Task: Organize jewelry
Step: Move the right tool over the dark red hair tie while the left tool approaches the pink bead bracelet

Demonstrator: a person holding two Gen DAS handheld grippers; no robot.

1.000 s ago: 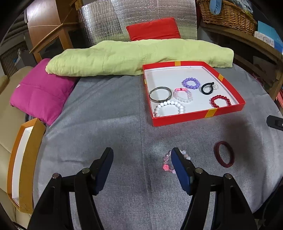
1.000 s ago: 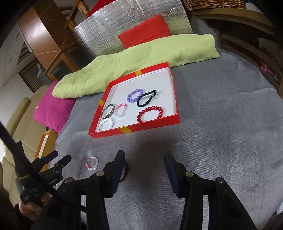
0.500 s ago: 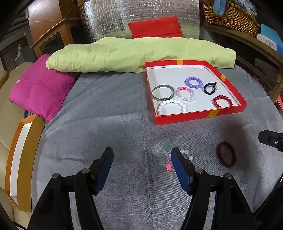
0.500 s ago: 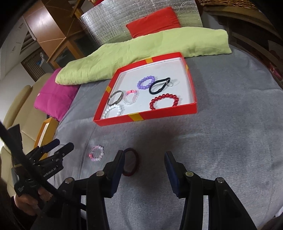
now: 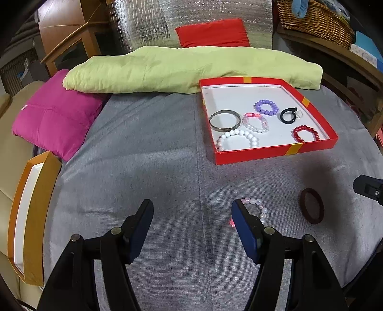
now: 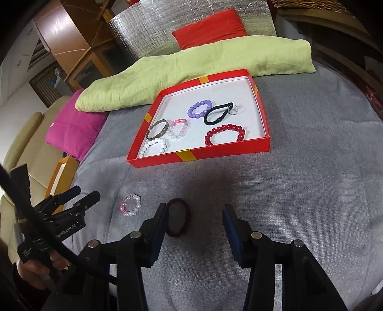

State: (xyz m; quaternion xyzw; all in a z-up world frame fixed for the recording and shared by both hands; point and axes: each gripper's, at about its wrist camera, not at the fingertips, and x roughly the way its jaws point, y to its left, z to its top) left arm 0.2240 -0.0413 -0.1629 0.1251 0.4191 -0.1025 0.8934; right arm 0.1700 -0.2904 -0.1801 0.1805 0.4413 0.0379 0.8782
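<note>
A red tray [image 5: 275,152] [image 6: 198,155] on the grey cloth holds several bracelets. A pink-and-white bead bracelet [image 5: 259,208] [image 6: 131,205] lies loose on the cloth, partly behind the right finger of my left gripper [image 5: 191,215], which is open and empty. A dark red hair band [image 5: 311,208] [image 6: 178,220] lies to its right, just beside the left finger of my right gripper [image 6: 195,215], also open and empty. The left gripper also shows in the right wrist view [image 6: 81,197].
A green rolled blanket [image 5: 186,69] lies behind the tray, a magenta cushion [image 5: 55,117] at the left, an orange-framed box [image 5: 28,210] on the beige seat at the far left. A wicker basket [image 5: 316,19] sits on a shelf at the back right.
Both grippers have drawn back slightly and shifted; the hair band now sits nearer the right gripper's left finger. Both stay open and nothing was picked up.
</note>
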